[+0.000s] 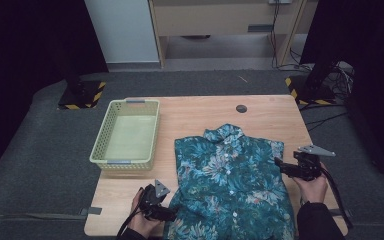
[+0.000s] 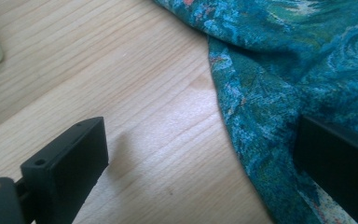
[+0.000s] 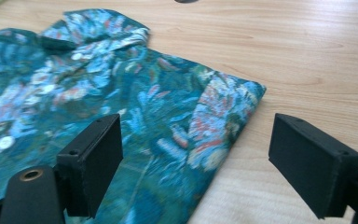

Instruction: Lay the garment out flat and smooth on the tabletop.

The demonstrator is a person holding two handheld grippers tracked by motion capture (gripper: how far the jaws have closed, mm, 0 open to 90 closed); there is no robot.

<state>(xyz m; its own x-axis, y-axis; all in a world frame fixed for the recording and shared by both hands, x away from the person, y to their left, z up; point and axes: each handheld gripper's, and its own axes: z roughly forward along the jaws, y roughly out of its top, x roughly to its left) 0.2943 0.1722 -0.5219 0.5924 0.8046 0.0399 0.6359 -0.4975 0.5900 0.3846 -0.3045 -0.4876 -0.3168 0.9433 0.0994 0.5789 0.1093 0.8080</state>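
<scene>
High view: floral shirt lies flat, buttoned, on the wooden table. Left gripper at its lower left hem; right gripper at its right sleeve fold. Empty green basket beyond the left gripper; grey carpet and black stands around the table.

Left gripper view: jaws released, the shirt's edge between them, ungrasped.

Right gripper view: jaws spread wide, the folded sleeve corner between and ahead of them, nothing held.

Step, by judgement: approach for a fold. Next calls for closing on both edges.
</scene>
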